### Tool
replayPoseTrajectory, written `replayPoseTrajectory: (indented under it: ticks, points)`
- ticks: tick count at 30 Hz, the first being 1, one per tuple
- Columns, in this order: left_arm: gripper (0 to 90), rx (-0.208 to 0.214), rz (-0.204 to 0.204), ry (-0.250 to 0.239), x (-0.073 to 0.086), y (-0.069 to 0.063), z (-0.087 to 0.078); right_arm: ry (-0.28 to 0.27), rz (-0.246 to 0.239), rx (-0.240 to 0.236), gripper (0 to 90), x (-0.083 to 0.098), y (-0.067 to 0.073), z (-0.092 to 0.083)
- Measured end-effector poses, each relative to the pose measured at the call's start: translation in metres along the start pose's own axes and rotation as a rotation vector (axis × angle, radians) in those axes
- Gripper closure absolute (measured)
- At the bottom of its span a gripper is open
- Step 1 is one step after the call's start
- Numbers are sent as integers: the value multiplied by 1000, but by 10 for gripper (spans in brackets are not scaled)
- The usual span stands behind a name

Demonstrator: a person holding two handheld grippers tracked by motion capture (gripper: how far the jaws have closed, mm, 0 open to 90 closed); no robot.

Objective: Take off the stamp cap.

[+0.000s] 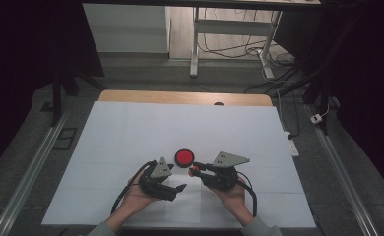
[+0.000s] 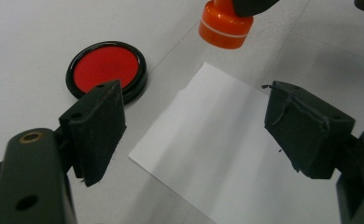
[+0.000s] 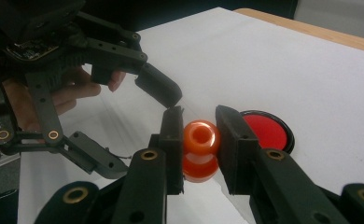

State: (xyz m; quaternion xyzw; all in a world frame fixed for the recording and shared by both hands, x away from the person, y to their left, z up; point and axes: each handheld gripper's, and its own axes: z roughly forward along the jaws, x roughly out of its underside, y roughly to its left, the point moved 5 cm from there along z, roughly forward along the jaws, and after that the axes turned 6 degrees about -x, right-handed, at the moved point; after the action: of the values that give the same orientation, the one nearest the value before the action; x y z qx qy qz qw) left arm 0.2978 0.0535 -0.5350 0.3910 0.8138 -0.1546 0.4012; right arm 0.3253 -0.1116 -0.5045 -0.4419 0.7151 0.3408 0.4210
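The left tool (image 1: 179, 188), held in the left hand (image 1: 133, 196) at the near edge of the table (image 1: 131, 128), stands with its jaws wide apart and nothing between them, poised over a white paper sheet (image 2: 227, 149) that lies flat on the table. Just beside it, the right tool (image 1: 194, 170) is clamped on an orange stamp (image 3: 199, 154), its pads pressing the stamp's waisted handle from both sides, with the stamp held above the paper sheet's far edge. Beyond both tools, a round black-rimmed red ink pad (image 1: 184, 157) rests on the table, close to the stamp but apart from it.
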Motion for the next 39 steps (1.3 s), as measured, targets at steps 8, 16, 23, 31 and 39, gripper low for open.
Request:
replayPoseTrajectory:
  ticks: [8,16,23,31,39]
  points:
    - [210,17,11,-1,-4,-5,7,3,2,-1,722,1,0,2]
    - [214,20,20,1,-8,-8,13,2,-4,-7,722,1,1,2]
    - [231,29,24,0,-13,-10,18,1,-7,-9,722,1,1,2]
    - [250,25,25,-9,-19,-11,21,2,-8,-7,722,1,1,2]
    - [309,12,33,-6,-20,-11,25,3,-8,-7,721,1,1,2]
